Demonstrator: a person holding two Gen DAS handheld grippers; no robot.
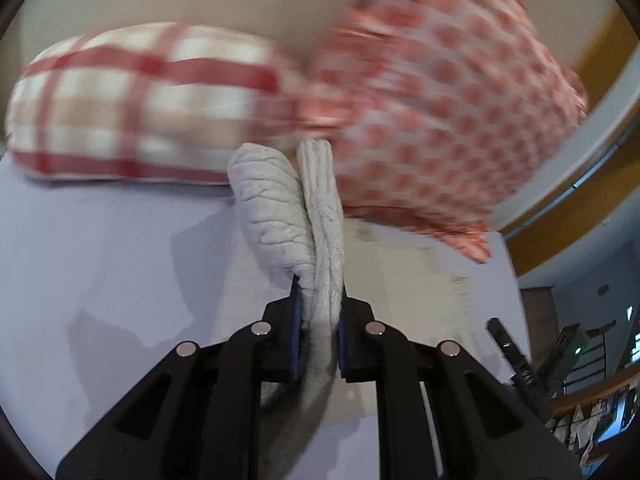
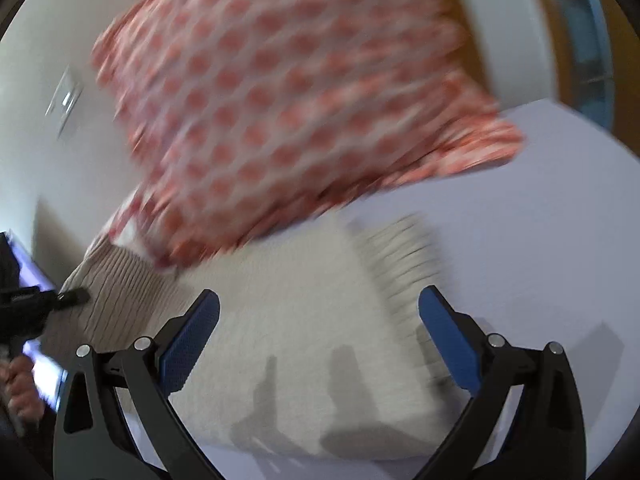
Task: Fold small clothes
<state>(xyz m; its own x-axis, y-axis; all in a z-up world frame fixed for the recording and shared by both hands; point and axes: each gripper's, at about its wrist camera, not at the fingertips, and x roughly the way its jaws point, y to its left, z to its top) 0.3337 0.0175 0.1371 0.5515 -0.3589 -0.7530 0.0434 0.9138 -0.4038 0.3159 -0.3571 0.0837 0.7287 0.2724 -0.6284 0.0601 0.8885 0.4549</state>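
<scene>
A cream ribbed knit garment [image 2: 304,312] lies on the pale lilac bed sheet [image 2: 540,240]. My left gripper [image 1: 318,312] is shut on a bunched fold of this garment [image 1: 280,208], which stands up between the blue pads. My right gripper [image 2: 320,320] is open and empty, hovering just above the flat part of the garment near its ribbed hem [image 2: 400,264]. The left gripper shows at the left edge of the right wrist view [image 2: 60,300], by the garment's ribbed end [image 2: 120,292].
A red dotted pillow [image 1: 440,100] and a red checked pillow [image 1: 132,104] lean at the head of the bed against a beige wall. The dotted pillow [image 2: 300,112] overlaps the garment's far edge. The bed edge and room clutter [image 1: 580,360] are at right.
</scene>
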